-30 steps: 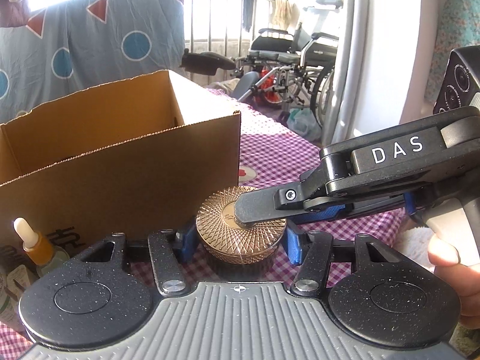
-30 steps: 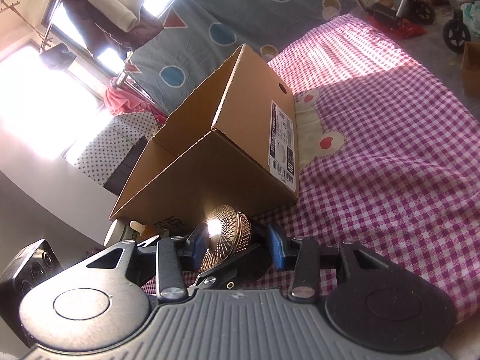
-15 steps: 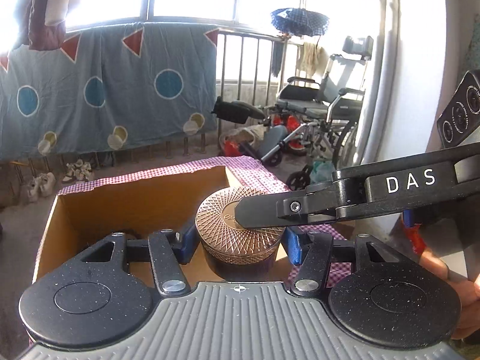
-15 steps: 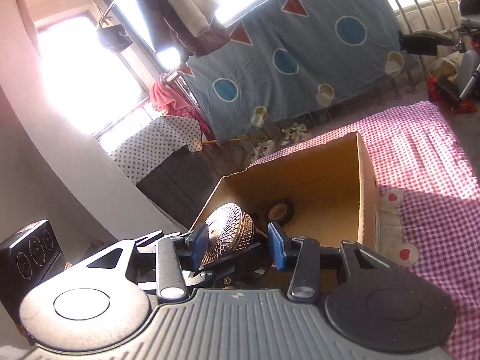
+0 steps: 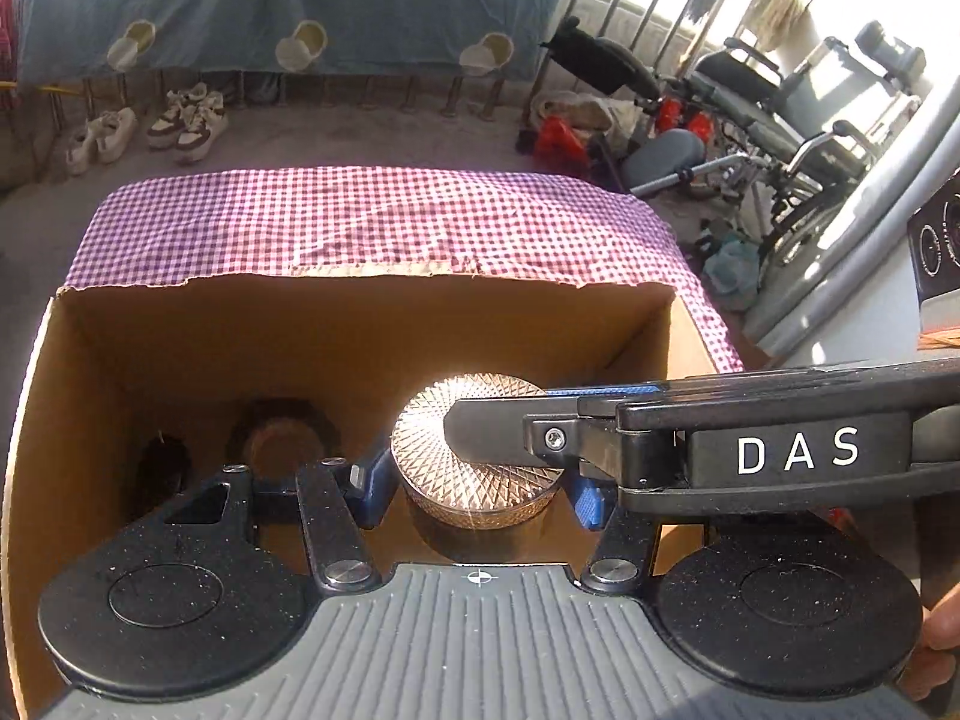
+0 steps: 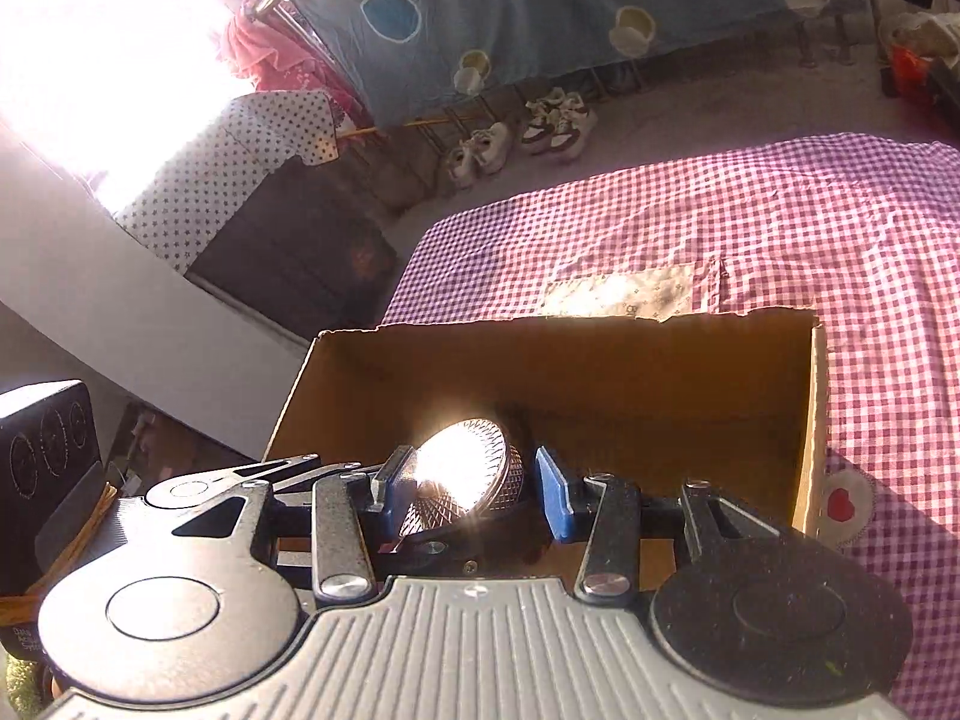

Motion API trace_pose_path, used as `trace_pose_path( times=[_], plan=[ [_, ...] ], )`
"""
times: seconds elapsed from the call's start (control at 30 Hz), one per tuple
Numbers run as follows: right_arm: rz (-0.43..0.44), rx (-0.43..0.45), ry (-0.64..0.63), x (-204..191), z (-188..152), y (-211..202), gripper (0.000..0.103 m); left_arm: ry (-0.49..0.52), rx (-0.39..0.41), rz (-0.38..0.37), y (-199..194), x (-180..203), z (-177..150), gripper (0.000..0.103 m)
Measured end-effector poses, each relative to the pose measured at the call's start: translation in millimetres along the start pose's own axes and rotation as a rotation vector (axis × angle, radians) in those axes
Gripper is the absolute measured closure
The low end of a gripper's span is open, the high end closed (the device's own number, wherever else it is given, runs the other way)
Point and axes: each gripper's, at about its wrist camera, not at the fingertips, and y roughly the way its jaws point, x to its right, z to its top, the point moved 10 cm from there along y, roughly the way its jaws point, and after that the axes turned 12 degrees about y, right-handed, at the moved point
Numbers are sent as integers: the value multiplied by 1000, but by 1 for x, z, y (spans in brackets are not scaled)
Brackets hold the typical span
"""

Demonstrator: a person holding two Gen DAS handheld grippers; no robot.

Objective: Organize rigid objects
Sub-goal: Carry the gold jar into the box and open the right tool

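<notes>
A round jar with a bronze diamond-cut lid [image 5: 438, 468] is held over the open cardboard box [image 5: 360, 300]. My left gripper [image 5: 474, 489] has its blue pads on the jar's two sides, shut on it. My right gripper [image 6: 474, 489] comes in from the right; in the left wrist view one black finger lies across the lid. In the right wrist view the jar [image 6: 462, 474] glares in sunlight between the blue pads, which are close on its sides. The jar hangs inside the box's right half.
Two dark round objects [image 5: 282, 444] lie on the box floor at left. The box stands on a purple checked cloth [image 5: 372, 222] over a table. Shoes, a wheelchair [image 5: 780, 114] and a blue hanging sheet lie beyond. A black device [image 6: 42, 456] sits left of the box.
Both grippers lifted the jar from the cloth in front of the box, carried it over the rim, and now hold it lower inside the box.
</notes>
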Motion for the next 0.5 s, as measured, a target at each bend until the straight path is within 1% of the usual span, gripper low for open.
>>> trace_pose_path(
  times=[0.07, 0.17, 0.27, 0.43, 0.5],
  plan=[
    [-32, -27, -2, 9, 9, 21, 56, -15, -33, 3, 14, -6, -1, 47],
    [-70, -54, -6, 18, 14, 41, 56, -47, -77, 2, 30, -16, -3, 47],
    [-100, -73, -25, 25, 18, 60, 56, -66, -99, 4, 40, -21, -3, 46],
    [-138, -84, -22, 34, 22, 75, 56, -80, -119, 3, 50, -21, -5, 45],
    [-133, -66, -40, 30, 24, 73, 54, -81, -116, -2, 50, -19, -5, 40]
  ],
)
